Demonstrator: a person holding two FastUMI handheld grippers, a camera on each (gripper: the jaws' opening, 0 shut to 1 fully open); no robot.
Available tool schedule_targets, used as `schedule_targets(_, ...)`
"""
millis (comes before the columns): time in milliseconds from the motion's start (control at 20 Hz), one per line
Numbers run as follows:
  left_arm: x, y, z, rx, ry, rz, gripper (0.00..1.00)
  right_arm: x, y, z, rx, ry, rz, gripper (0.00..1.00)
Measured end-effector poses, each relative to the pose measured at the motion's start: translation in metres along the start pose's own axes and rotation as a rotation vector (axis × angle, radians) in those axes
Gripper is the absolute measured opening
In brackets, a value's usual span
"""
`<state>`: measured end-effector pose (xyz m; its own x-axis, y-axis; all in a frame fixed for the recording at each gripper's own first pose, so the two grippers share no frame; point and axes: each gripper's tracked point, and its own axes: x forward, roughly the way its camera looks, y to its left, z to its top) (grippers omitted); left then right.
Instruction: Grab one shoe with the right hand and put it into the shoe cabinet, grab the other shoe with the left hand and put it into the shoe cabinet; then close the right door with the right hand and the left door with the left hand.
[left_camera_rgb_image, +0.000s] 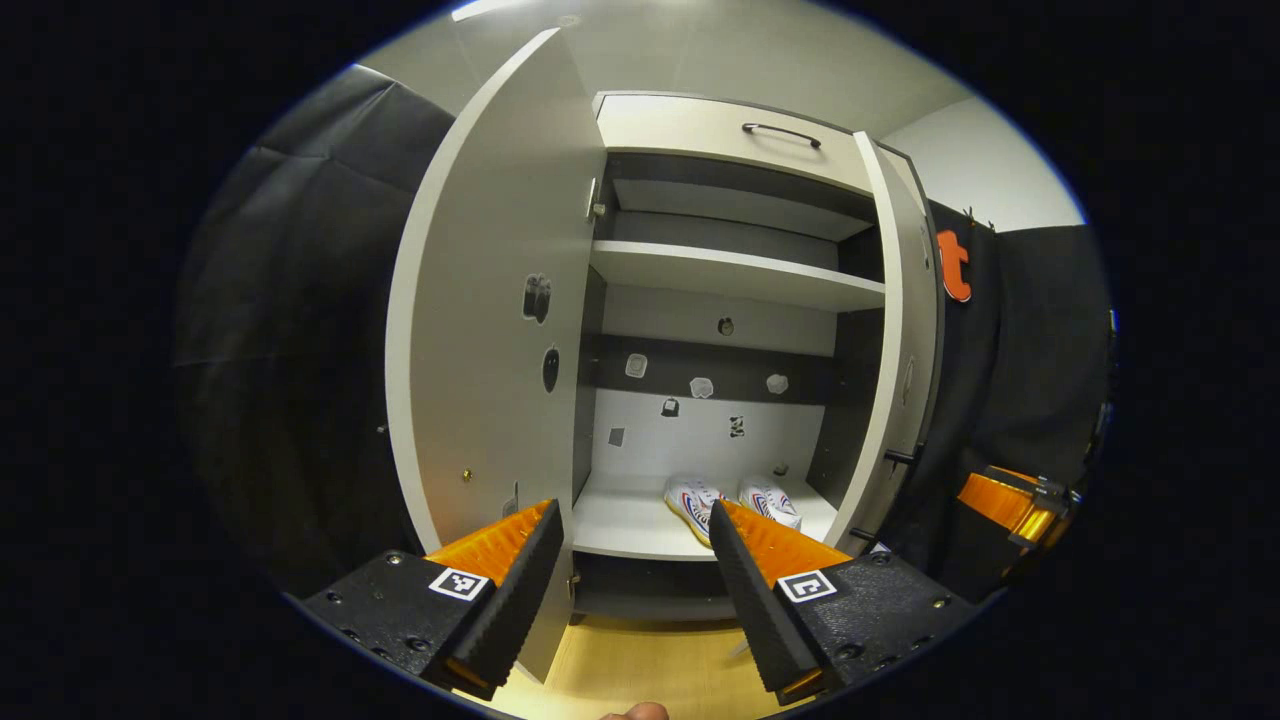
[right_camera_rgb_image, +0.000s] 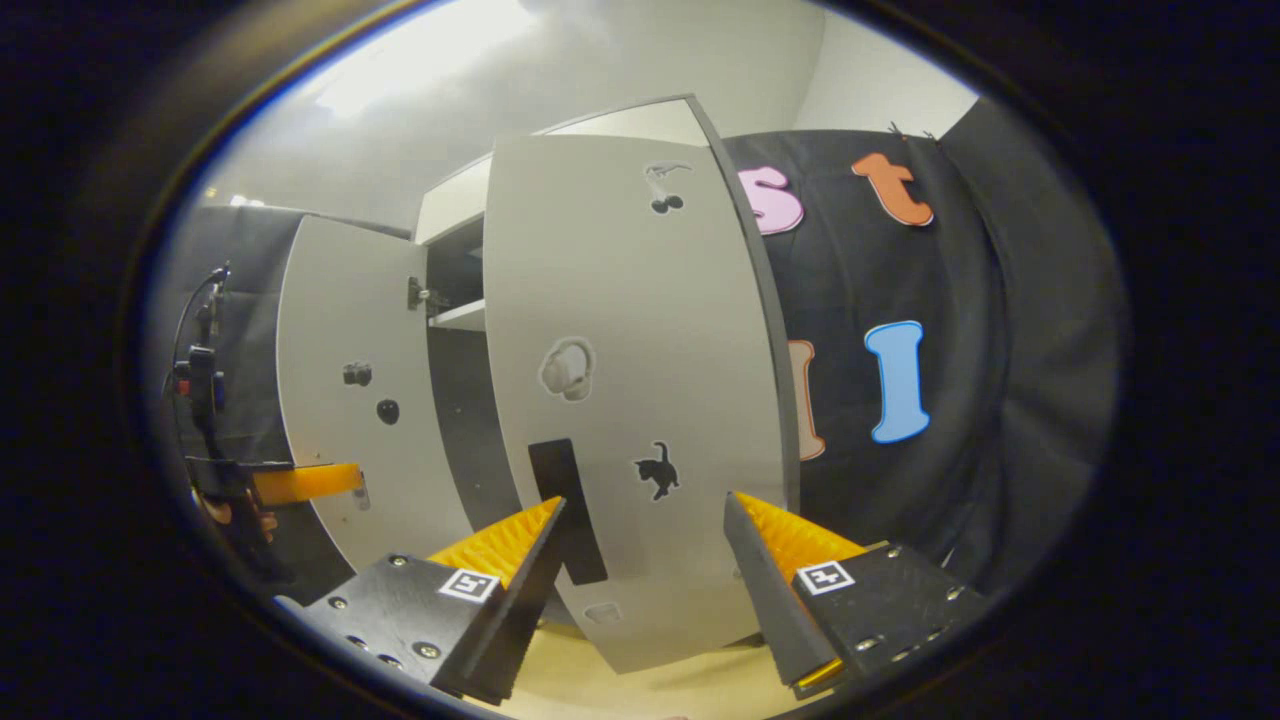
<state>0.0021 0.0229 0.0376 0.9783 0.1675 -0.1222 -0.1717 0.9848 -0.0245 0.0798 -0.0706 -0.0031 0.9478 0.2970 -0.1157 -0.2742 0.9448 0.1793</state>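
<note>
Nearest the lens in the right gripper view, the right claw (right_camera_rgb_image: 640, 560) stands spread with nothing between its fingers, and directly ahead of it, close in, is the outer face of the right door (right_camera_rgb_image: 640, 400), swung partly toward shut and carrying small stickers and a dark handle strip just ahead of the claw's left finger. Farther off to that claw's left is the left door (right_camera_rgb_image: 350, 400), wide open, with the other claw held in a hand near its lower edge. In the left gripper view, the left claw (left_camera_rgb_image: 635, 570) is likewise spread and empty; just ahead of its left finger rises the inner face of the left door, and straight ahead, beyond the fingertips, is the open shoe cabinet (left_camera_rgb_image: 735, 275). The pair of shoes (left_camera_rgb_image: 735, 500) lies side by side on the bottom shelf (left_camera_rgb_image: 620, 525), just past the claw's right fingertip, so both placing steps look done and the door closing is what remains. The step in hand appears to be the right door: it would go best by laying a finger flat on the panel near its free edge, away from the hinge, and pushing steadily along the door's arc until it seats, not jabbing at it. The left claw is best kept clear of the opening meanwhile, then brought behind the left door's free edge to sweep that one shut.
</note>
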Motion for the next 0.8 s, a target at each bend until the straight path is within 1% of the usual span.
schedule_targets(300, 0.008, -0.014, -0.004, -0.003, -0.001, -0.012, 0.90, -0.005, -0.009, 0.008, -0.033, -0.029, -0.021, 0.93)
schedule_targets(500, 0.004, -0.012, 0.001, 0.005, -0.016, -0.004, 0.90, -0.009, -0.012, 0.011, -0.039, -0.041, -0.026, 0.92)
schedule_targets(550, 0.003, -0.012, 0.001, 0.004, -0.020, -0.002, 0.90, -0.009, -0.013, 0.013, -0.039, -0.042, -0.027, 0.87)
schedule_targets(600, 0.002, -0.012, 0.002, 0.002, -0.023, -0.001, 0.84, -0.010, -0.014, 0.012, -0.038, -0.045, -0.028, 0.92)
schedule_targets(650, 0.001, -0.012, 0.003, 0.002, -0.025, -0.001, 0.84, -0.011, -0.014, 0.014, -0.037, -0.048, -0.028, 0.92)
schedule_targets(700, 0.000, -0.012, 0.003, 0.004, -0.026, 0.000, 0.84, -0.011, -0.015, 0.014, -0.034, -0.050, -0.029, 0.87)
schedule_targets(750, -0.001, -0.011, 0.003, 0.005, -0.028, 0.002, 0.84, -0.011, -0.015, 0.014, -0.032, -0.050, -0.029, 0.92)
schedule_targets(800, -0.002, -0.011, 0.003, 0.006, -0.027, 0.004, 0.84, -0.012, -0.015, 0.014, -0.031, -0.052, -0.030, 0.87)
